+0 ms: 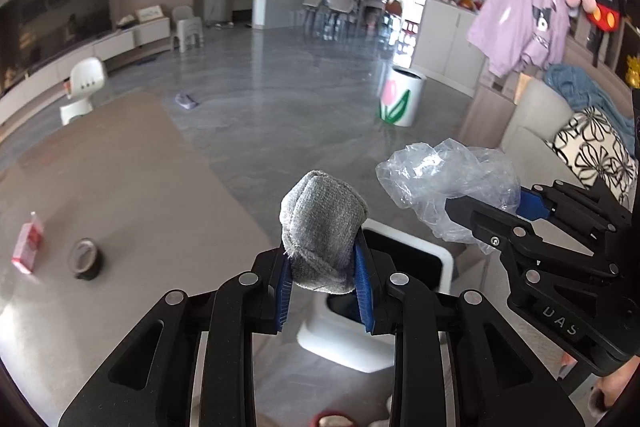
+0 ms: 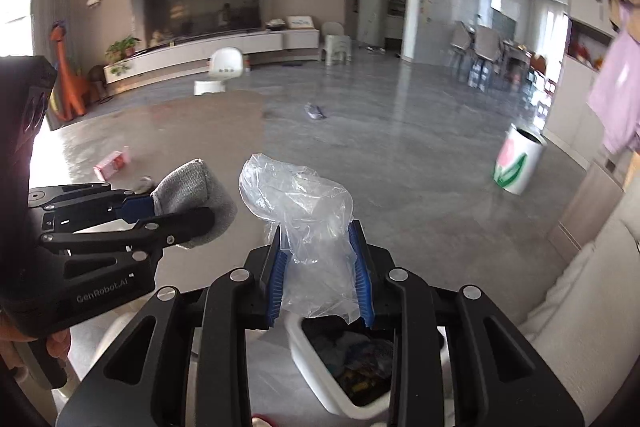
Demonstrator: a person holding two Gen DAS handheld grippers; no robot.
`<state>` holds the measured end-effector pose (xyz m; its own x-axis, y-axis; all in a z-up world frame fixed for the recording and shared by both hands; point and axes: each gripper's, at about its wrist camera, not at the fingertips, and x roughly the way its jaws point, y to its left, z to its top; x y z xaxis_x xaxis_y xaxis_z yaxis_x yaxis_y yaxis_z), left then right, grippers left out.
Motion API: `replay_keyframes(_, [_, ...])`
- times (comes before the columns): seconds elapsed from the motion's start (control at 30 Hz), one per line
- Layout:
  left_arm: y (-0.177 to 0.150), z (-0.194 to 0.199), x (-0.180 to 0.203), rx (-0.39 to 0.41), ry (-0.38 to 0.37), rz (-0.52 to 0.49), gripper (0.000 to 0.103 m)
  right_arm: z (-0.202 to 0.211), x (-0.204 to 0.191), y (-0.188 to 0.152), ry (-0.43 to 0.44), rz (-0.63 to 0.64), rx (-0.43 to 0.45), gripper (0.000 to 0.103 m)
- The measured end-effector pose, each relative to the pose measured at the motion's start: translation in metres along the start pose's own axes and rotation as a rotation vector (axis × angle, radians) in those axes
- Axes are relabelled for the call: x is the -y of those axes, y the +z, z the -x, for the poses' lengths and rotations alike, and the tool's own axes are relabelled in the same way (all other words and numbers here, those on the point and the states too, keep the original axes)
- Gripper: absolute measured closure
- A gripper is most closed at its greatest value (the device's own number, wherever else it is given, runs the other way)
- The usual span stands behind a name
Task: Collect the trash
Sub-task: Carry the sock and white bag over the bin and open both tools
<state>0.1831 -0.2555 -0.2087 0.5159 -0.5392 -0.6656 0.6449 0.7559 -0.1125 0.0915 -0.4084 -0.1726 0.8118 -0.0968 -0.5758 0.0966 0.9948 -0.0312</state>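
Both grippers loaded, held over a white bin

The left gripper [image 1: 324,277] is narrowed on a grey cloth wad [image 1: 322,227], its blue pads [image 1: 362,275] pressing the wad's lower end on both sides; the wad stands up out of the jaws, long axis running away from the camera, rounded end uppermost. The right gripper [image 2: 322,269] is likewise narrowed on a clear plastic bag [image 2: 300,203], crumpled, pinched at its lower part, with the bulk ballooning up past the fingertips and a torn edge hanging below them. The two grippers sit side by side, near each other. Below both is the bin [image 2: 316,375], open, with mixed trash inside. On the desk [image 1: 120,167], at left, lie a red-and-white carton [image 1: 27,245] and a roll of dark tape [image 1: 85,259].
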Motion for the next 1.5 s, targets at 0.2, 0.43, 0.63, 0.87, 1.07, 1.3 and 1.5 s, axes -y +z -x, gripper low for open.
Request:
replay_keyframes(0.2, [-0.003,-0.031,0.031,-0.057,-0.052,-0.047,0.077,0.001,0.036,-0.023,-0.062,-0.063,-0.024,0.072])
replay_keyframes(0.43, [-0.002,-0.067,0.061,-0.118,-0.094,-0.098,0.076,0.003,0.074,-0.039,-0.101,-0.123,-0.036,0.072])
replay_keyframes(0.63, [-0.002,-0.081,0.077,-0.084,0.077,-0.186,0.005,-0.003,0.098,-0.049,-0.13,-0.165,-0.058,0.07])
replay_keyframes(0.87, [-0.004,-0.082,0.079,-0.11,0.069,-0.195,0.005,-0.009,0.103,-0.05,-0.121,-0.176,-0.069,0.07])
replay_keyframes(1.07, [0.003,-0.085,0.085,-0.101,0.096,-0.209,0.005,-0.018,0.101,-0.047,-0.1,-0.173,-0.072,0.07])
replay_keyframes(1.3, [-0.006,-0.079,0.053,-0.08,0.151,-0.166,0.005,-0.078,0.099,-0.072,-0.052,-0.234,-0.163,0.07])
replay_keyframes(1.5, [-0.012,-0.078,0.024,-0.1,0.18,-0.112,0.005,-0.103,0.093,-0.086,-0.056,-0.252,-0.22,0.062])
